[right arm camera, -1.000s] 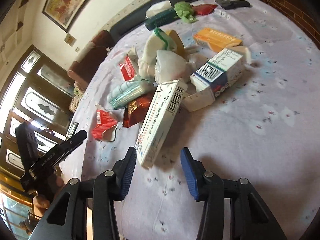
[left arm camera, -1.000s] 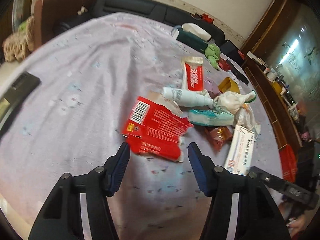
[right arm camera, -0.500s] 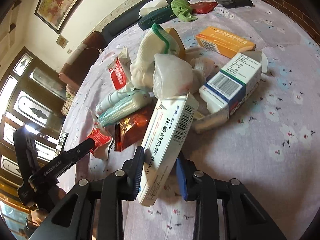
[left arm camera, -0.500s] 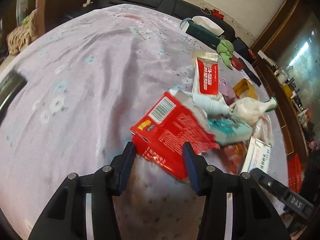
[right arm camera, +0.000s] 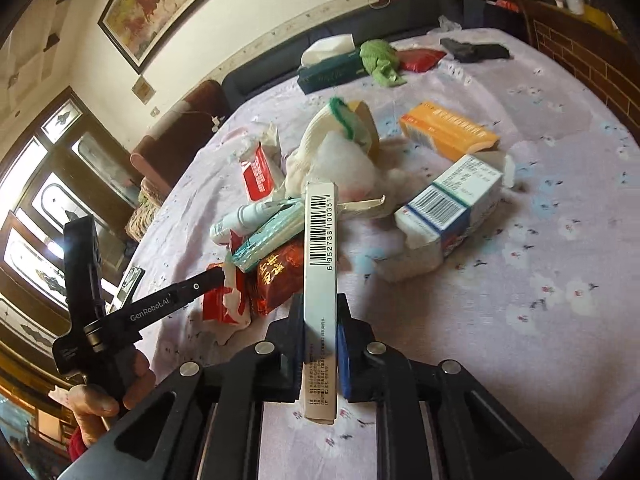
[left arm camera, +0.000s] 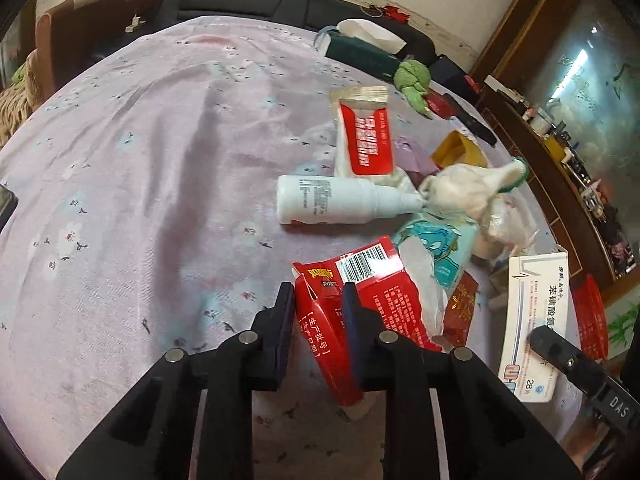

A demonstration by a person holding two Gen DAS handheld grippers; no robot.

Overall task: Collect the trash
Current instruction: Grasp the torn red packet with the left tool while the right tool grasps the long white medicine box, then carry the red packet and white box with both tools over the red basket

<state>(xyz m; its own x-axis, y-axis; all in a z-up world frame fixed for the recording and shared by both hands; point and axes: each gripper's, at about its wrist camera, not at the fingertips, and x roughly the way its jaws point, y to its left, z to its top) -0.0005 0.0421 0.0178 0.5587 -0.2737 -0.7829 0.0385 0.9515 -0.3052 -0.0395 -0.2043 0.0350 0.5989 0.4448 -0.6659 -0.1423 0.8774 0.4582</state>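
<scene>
In the left wrist view, your left gripper [left arm camera: 316,300], low at centre, has just been closing and now pinches the near corner of the red packet [left arm camera: 360,300], which lies at the near edge of the trash pile in the right half of the frame. It looks light, thin and crumpled, so it will probably flop and could tear where its white lining is already ripped; a deeper bite would likely hold better. The cloth [left arm camera: 140,200] to the left is bare, giving open room to draw back, while the bottle [left arm camera: 340,200] and tube [left arm camera: 366,140] crowd the space above. In the right wrist view, your right gripper [right arm camera: 320,332], bottom centre, has likewise just closed on the lower end of the white box [right arm camera: 320,260], which stands edge-up. It seems light, stiff cardboard that will crush if squeezed hard. The cloth to the right is open; the pile sits just beyond and your other tool at lower left.
</scene>
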